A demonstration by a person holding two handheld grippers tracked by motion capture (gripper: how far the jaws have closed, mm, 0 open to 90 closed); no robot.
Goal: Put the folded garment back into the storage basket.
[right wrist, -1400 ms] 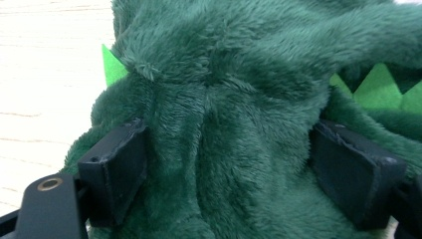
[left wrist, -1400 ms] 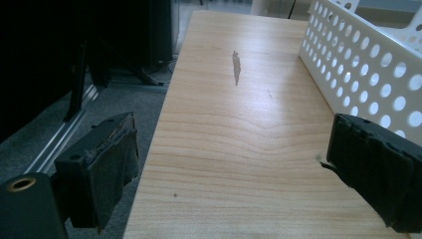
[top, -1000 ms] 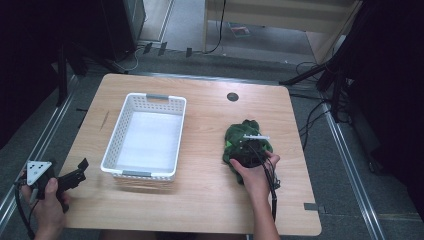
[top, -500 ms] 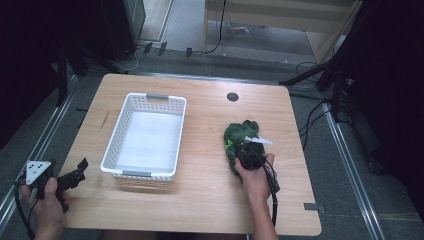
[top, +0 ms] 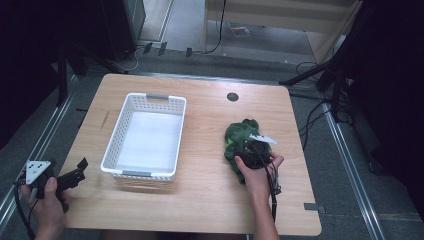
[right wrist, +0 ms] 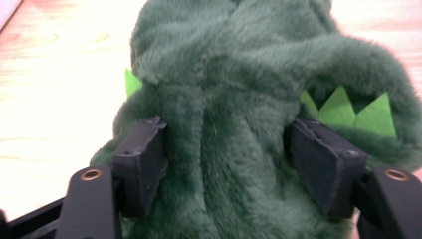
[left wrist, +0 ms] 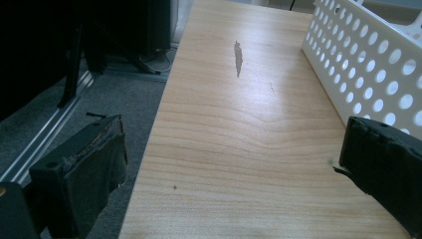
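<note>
A wooden table (top: 200,200) stood in a dim room, seen from above. Near its right side lay a green plush toy (top: 241,137) with bright green felt spikes, well apart from a white perforated basket (top: 114,150) sitting left of centre. The right hand (top: 257,175) held the right gripper (top: 246,150) down on the near part of the toy. In the right gripper view, that gripper (right wrist: 226,154) had its two black jaws standing apart on either side of a thick fold of the toy's (right wrist: 239,74) fur. The jaws had just been opening, and the fur lay between them, brushing both pads without being squeezed. The left hand (top: 45,200) held the left gripper (top: 75,172) at the table's near left corner, its jaws spread wide with nothing between them, just beside the basket (left wrist: 368,64).
</note>
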